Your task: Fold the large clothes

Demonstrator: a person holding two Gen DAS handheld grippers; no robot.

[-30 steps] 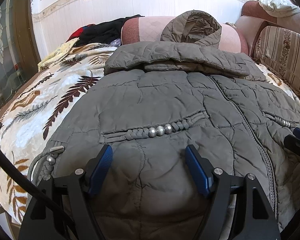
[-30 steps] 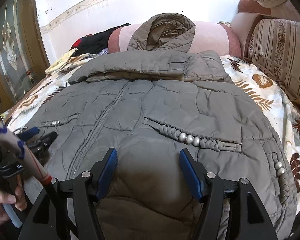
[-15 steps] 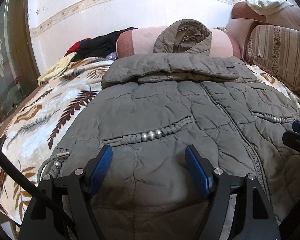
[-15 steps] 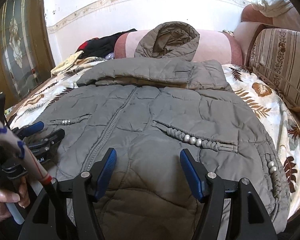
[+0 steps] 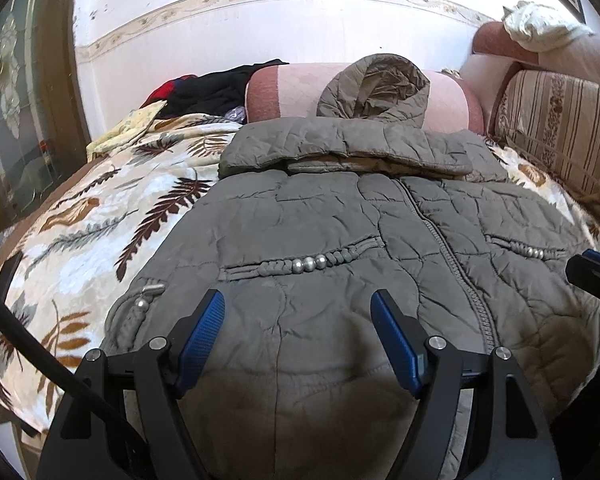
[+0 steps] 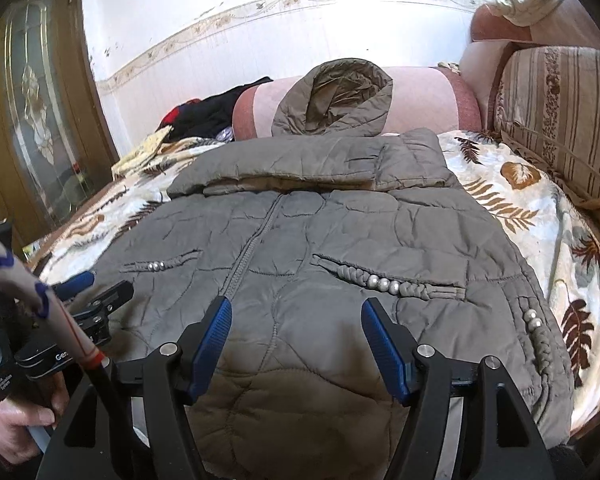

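The left gripper point(image 5: 298, 336) has its blue-padded jaws spread wide, holding nothing, poised over the lower left part of a grey quilted jacket point(image 5: 340, 240). The right gripper point(image 6: 296, 340) is likewise spread wide and empty, above the lower right part of the same jacket. The jacket lies front up and zipped on a bed covered by a cream blanket with brown leaf prints point(image 5: 80, 232). Its sleeves are folded across the chest, and its hood point(image 6: 336, 100) rests against a pink bolster pillow point(image 6: 424, 100) at the head of the bed. Each front pocket carries a braided trim with silver beads point(image 6: 380, 282). Dark clothes point(image 5: 216, 88) are heaped beside the bolster. A striped sofa back point(image 6: 560, 120) borders the bed's right side.
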